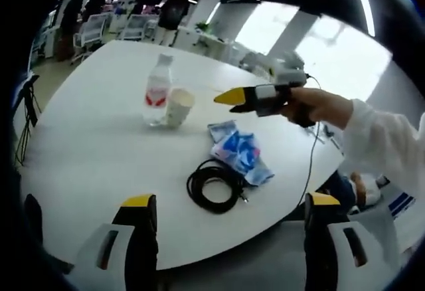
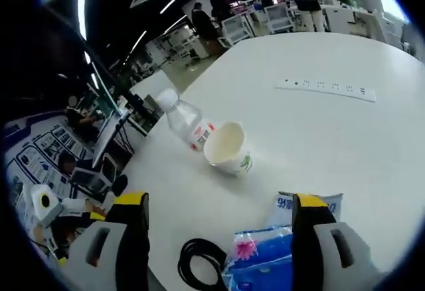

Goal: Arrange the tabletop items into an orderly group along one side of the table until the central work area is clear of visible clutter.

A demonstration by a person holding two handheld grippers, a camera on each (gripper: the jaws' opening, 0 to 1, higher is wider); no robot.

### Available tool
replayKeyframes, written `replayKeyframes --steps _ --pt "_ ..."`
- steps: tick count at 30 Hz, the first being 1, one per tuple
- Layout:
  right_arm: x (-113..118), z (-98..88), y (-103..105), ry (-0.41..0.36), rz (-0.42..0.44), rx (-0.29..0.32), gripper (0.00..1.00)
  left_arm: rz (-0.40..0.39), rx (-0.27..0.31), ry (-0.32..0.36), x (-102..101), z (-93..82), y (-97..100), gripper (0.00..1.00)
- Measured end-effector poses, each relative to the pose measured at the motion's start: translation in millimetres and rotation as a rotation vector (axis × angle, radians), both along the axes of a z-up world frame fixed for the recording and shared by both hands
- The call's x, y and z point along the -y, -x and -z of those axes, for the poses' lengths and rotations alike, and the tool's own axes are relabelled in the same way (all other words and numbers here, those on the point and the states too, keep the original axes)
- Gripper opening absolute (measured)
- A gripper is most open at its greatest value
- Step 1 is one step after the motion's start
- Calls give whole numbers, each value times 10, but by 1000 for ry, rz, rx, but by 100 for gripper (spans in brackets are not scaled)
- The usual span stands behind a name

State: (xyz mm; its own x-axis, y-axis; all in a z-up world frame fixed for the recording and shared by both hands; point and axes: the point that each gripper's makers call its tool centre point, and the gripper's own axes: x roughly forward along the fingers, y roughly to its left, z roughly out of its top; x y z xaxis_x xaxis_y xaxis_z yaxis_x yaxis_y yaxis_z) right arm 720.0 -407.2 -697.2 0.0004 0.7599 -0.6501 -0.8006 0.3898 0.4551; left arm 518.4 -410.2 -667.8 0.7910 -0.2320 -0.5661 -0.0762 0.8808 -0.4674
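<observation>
table [image 1: 93, 145] sitting broad, white, smooth and matte, with a rounded edge curving toward the near side. in the left gripper view, clear plastic water bottle [image 1: 157, 90] is standing upright at about 11 o'clock from the view's centre, ribbed, with a red-and-white label and a pale cap. pale paper cup [image 1: 178, 107] is standing just beside it, touching or nearly touching at the bottle's 3 o'clock side. crinkled blue-and-white packets [image 1: 240, 151] are lying flat near centre, glossy, overlapping each other. black cable [image 1: 215, 184] is lying coiled in a loose round loop at their 7 o'clock, just beside them.

left gripper [image 1: 224, 201] is showing its two yellow-tipped black jaws spread wide at 6 o'clock, gripping nothing, hovering above the near table edge. right gripper [image 1: 234, 97] is coming in from 3 o'clock in that view, held by a hand [image 1: 317, 105] in a white sleeve, its yellow tips seeming close together, above the packets.

in the right gripper view, right gripper [image 2: 220, 206] jaws are standing wide apart, nothing between them; bottle [image 2: 184, 121] is appearing tilted, cup [image 2: 228, 148] showing a cream interior and green print. packets [image 2: 265, 254] and cable [image 2: 198, 263] are lying low at 6 o'clock. long white power strip [image 2: 327, 90] is lying flat at 1 o'clock, well apart.
</observation>
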Motion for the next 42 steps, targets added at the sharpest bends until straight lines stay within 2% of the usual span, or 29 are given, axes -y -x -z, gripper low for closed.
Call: replayKeyframes --steps 4,5,7,11,18,22,28,32,36,39,42 --pt "46 -80 -23 -20 25 8 87 29 12 -17 30 -19 -17 88" --pt "55 -91 -28 -21 30 14 87 33 9 -18 43 -11 -14 88" --pt "88 -104 -47 -17 41 38 86 49 -36 -12 70 73 39 88" --pt "115 -151 -21 -32 62 35 86 29 -30 -2 58 32 51 87" --pt "205 -238 43 -44 100 67 85 22 -149 -33 12 229 207 83" --pt "298 -283 66 -75 154 58 85 -36 -129 -19 -70 188 193 83" --pt "498 -346 144 -82 196 87 85 -77 -124 -13 -105 148 247 83" --pt "644 -355 225 -85 226 90 85 -61 -113 -17 -54 110 214 84" --pt "758 -363 246 -99 236 90 85 -16 -100 -89 -26 74 222 87" --pt "830 -344 209 -115 250 79 85 -11 -101 -64 -14 89 234 86" --pt "914 -321 200 -130 254 80 85 -13 -80 -39 13 25 238 86"
